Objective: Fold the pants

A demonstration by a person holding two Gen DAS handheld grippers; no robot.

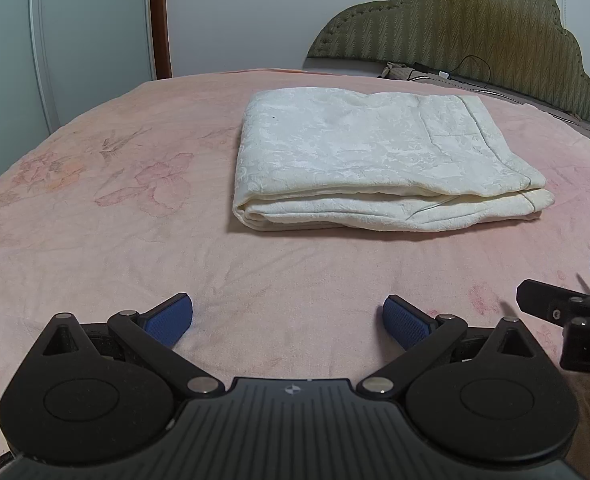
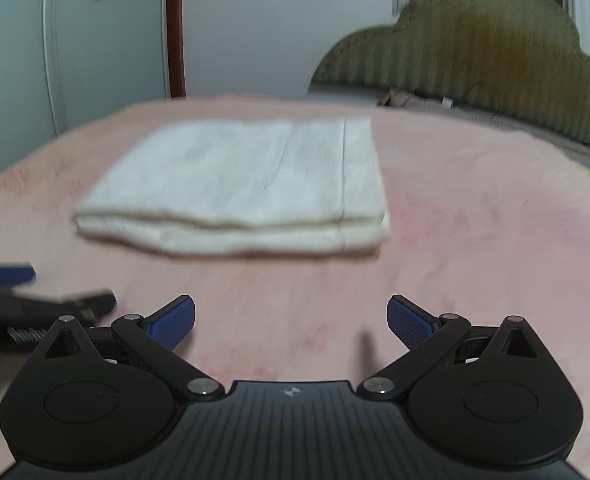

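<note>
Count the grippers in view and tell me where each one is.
2. The left gripper hangs open over the pink bedspread, short of the folded pants. The right gripper, also open, is beside it on its right. Neither touches the pants.
</note>
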